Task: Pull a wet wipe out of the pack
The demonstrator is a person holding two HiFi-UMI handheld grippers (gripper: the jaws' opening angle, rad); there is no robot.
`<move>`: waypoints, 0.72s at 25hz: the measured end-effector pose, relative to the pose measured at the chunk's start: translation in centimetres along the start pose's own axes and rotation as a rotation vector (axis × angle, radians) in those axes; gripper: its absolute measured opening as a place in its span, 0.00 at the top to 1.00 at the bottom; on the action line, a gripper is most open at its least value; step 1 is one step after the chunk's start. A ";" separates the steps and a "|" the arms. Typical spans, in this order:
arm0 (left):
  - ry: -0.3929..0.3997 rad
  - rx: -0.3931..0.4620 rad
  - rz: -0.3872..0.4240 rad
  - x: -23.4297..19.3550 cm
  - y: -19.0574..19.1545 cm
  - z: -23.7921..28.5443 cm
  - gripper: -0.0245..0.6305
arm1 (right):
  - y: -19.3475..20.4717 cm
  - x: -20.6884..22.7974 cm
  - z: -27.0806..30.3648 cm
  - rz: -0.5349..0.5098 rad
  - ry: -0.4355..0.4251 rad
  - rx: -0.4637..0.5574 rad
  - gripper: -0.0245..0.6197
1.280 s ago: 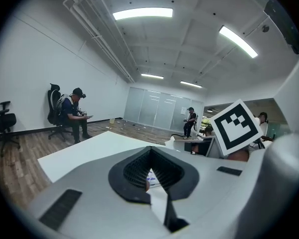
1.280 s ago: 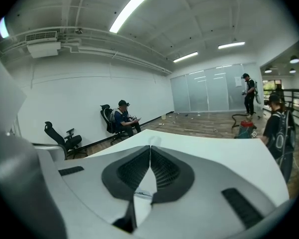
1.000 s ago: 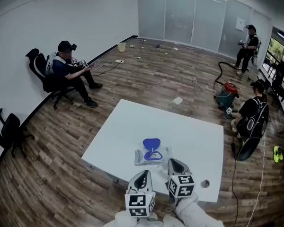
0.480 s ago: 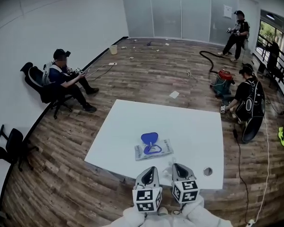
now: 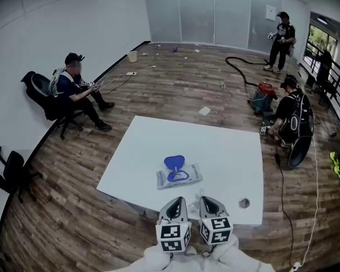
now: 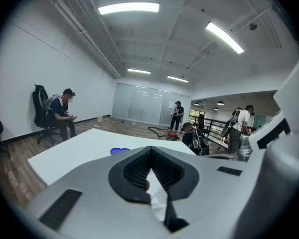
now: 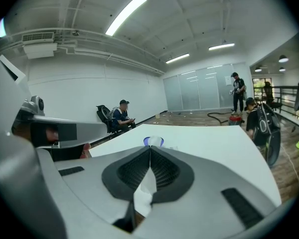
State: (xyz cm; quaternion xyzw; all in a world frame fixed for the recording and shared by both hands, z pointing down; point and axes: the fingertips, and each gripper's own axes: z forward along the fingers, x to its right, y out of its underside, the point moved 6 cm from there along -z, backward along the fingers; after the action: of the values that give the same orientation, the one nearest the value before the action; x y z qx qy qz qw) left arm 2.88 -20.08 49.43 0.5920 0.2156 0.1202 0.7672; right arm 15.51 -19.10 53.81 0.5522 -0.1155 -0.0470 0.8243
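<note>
The wet wipe pack (image 5: 179,176) lies flat in the middle of the white table (image 5: 153,143), its blue lid (image 5: 174,163) flipped open toward the far side. My left gripper (image 5: 175,202) and right gripper (image 5: 206,200) hover side by side over the table's near edge, short of the pack. Both are shut with nothing between the jaws. The left gripper (image 6: 150,150) in its own view shows only the blue lid (image 6: 120,151) past its closed tips. The right gripper (image 7: 150,149) in its own view shows the lid (image 7: 153,141) just above its tips.
A round hole (image 5: 244,203) sits in the table near the right front corner. A person sits on a chair (image 5: 73,89) at the left wall. Another crouches by a red vacuum (image 5: 263,95) at the right, and an empty chair (image 5: 11,169) stands far left.
The head view has swung a little and the standing person at the back has walked. Both grippers stay shut near the front edge. The pack has not moved.
</note>
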 end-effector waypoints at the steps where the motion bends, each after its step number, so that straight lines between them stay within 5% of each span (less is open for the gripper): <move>1: -0.001 0.003 0.004 0.1 0.0 0.0 0.97 | 0.0 0.1 0.0 0.001 0.000 0.002 0.94; 18: 0.008 0.009 -0.005 0.0 -0.6 0.1 0.97 | -0.8 0.5 0.3 0.016 0.005 0.020 0.94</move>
State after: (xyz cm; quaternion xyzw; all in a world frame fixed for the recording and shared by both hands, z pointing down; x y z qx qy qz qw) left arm 2.94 -20.33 48.92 0.5945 0.2206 0.1197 0.7639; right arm 15.94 -19.79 53.20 0.5595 -0.1181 -0.0380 0.8195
